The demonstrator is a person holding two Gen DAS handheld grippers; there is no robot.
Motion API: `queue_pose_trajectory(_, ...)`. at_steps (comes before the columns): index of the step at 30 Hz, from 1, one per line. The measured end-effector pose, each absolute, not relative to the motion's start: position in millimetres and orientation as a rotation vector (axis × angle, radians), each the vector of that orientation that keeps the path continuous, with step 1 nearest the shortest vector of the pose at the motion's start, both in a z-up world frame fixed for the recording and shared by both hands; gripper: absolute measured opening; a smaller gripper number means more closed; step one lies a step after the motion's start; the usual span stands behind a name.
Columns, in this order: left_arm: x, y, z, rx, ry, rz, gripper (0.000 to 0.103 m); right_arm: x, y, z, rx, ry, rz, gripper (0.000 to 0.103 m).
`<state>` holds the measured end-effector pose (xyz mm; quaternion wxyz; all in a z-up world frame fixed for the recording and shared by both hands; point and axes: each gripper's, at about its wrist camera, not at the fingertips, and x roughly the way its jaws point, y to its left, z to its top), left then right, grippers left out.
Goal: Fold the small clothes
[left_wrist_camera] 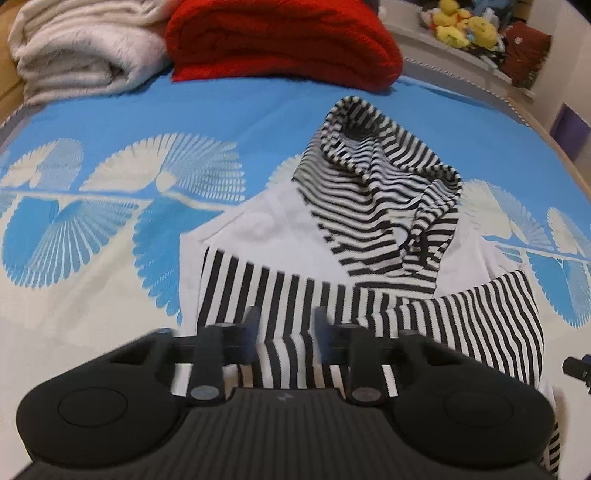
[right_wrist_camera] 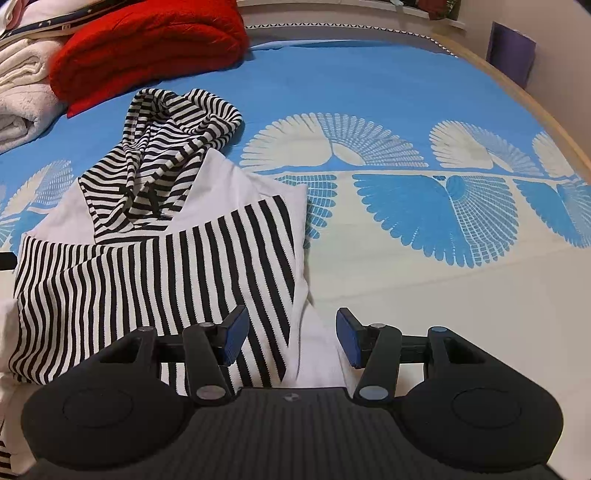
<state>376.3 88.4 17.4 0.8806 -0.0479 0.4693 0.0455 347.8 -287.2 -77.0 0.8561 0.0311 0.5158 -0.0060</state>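
A small white hoodie with a black-and-white striped hood and sleeves [left_wrist_camera: 373,206] lies on the blue and white bedspread [left_wrist_camera: 129,122]. Both striped sleeves are folded across its body. My left gripper [left_wrist_camera: 286,336] is open over the near striped sleeve [left_wrist_camera: 258,291], with fabric between its fingers but not clamped. In the right wrist view the hoodie [right_wrist_camera: 155,206] lies to the left. My right gripper [right_wrist_camera: 291,336] is open and empty over the garment's right edge, above white fabric and the striped sleeve [right_wrist_camera: 177,273].
A folded red blanket [left_wrist_camera: 280,40] and a cream blanket [left_wrist_camera: 85,48] lie at the far side of the bed. Stuffed toys [left_wrist_camera: 465,26] sit on a shelf at the far right. The bedspread [right_wrist_camera: 424,229] stretches right of the hoodie.
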Motion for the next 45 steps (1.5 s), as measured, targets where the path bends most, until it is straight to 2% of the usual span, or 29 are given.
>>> queue_pose_trajectory(8,373,83,37,-0.007,0.824,0.083,0.018,352,-291,-68,0.108,1.076,0.003,0.054)
queue_pose_trajectory(11,376,91,41,0.013,0.803,0.113,0.023,355,-295,-65,0.133,1.076,0.005,0.054)
queue_pose_trajectory(12,377,95,41,0.014,0.798,0.127,0.032,357,-296,-63,0.145,1.075,0.006,0.054)
queue_pose_trajectory(13,379,99,41,0.014,0.800,0.147,0.056,358,-299,-61,0.159,1.073,0.005,0.054)
queue_pose_trajectory(14,380,103,39,0.008,0.801,0.161,0.065,361,-302,-58,0.175,1.069,0.001,0.054)
queue_pose_trajectory(15,380,108,38,-0.008,0.787,0.160,0.069,362,-305,-55,0.186,1.064,-0.002,0.054)
queue_pose_trajectory(20,412,123,31,-0.030,0.816,0.177,0.069,371,-317,-41,0.177,1.023,-0.019,0.054)
queue_pose_trajectory(28,534,132,27,-0.158,0.852,0.161,0.068,383,-330,-40,0.204,1.017,-0.043,0.054)
queue_pose_trajectory(38,704,99,13,-0.330,0.914,0.106,0.068,387,-335,-54,0.201,1.050,-0.052,0.054)
queue_pose_trajectory(44,757,80,-13,-0.411,0.957,0.126,0.068,390,-337,-65,0.187,1.081,-0.052,0.054)
queue_pose_trajectory(45,762,76,-19,-0.412,0.969,0.122,0.064,391,-339,-66,0.193,1.084,-0.056,0.054)
